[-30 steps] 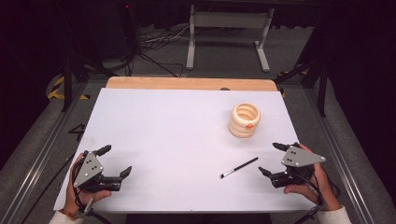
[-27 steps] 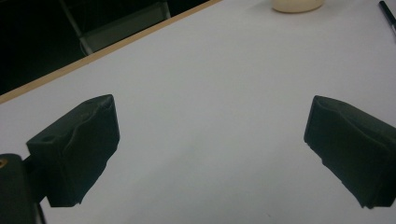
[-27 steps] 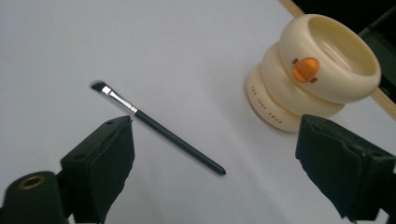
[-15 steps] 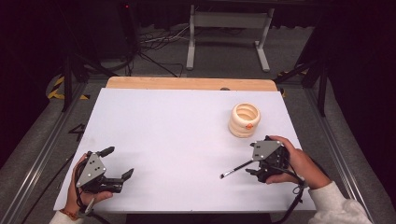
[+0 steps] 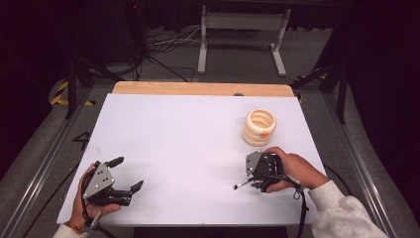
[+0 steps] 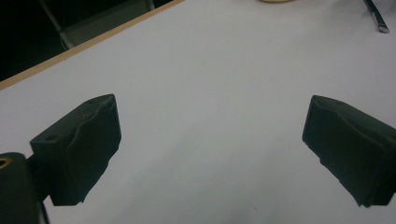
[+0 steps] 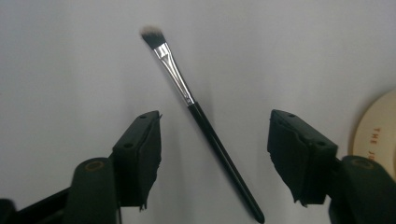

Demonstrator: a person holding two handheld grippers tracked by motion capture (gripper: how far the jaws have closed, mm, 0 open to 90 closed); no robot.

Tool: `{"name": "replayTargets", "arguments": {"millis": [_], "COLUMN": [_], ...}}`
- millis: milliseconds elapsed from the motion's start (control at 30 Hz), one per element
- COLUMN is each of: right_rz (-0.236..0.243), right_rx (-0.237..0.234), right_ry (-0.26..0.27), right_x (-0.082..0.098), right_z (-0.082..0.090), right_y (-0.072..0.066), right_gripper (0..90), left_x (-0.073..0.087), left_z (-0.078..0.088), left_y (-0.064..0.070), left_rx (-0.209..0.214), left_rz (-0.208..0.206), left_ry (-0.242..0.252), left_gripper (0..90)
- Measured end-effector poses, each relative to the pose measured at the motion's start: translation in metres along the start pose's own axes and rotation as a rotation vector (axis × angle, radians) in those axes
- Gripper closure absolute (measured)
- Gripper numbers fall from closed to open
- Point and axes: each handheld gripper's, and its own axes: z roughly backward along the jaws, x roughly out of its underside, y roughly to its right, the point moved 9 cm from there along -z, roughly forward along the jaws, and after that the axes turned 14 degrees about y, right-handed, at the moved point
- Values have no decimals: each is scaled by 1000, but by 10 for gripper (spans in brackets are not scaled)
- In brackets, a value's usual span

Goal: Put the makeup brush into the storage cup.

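Between the two black jaws of the right gripper a slim makeup brush with a black handle, a silver ferrule and a short dark bristle tip is seen lying flat on the white tabletop. The jaws have just been closing and stand about half open; a gap is left on either side of the handle, so the brush is straddled and not gripped. In the right gripper view the handle runs slantwise between the jaws, with the bristle end pointing away beyond them. From the high view the right gripper is seen near the tabletop's right edge, toward its near right corner, held from above by the person's right hand, and the brush's tip is seen sticking out to the left of it.

Just beyond that hand, near the right edge, a cream-coloured ribbed round holder with an open top stands upright, apart from the brush.

The left gripper is held near the near left corner of the tabletop by the left hand. Its jaws are spread wide, with nothing between them but bare white surface, as the left gripper view shows.
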Motion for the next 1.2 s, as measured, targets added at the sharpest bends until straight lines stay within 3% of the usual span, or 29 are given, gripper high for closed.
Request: {"name": "replayTargets", "arguments": {"millis": [300, 567, 633, 700, 800, 1200], "right_rz": [73, 105, 99, 87, 75, 106], "right_rx": [-70, -116, -135, -145, -177, -163], "right_ry": [-89, -118, -125, -112, -119, -113], "right_x": [-5, -9, -10, -11, -11, -11], "right_z": [-19, -30, -31, -31, -32, -30], "right_y": [-3, -6, -6, -5, -8, -9], "right_gripper": [502, 621, 654, 753, 834, 843], "left_x": [1, 1, 2, 2, 2, 3], "left_z": [-1, -2, -2, -2, -2, -3], "left_y": [0, 2, 2, 3, 3, 3], "left_rx": [2, 14, 15, 18, 18, 18], "left_rz": [5, 5, 1, 4, 3, 3], "left_ry": [-5, -6, -12, -12, -13, -18], "left_gripper": [55, 58, 61, 61, 61, 66]}}
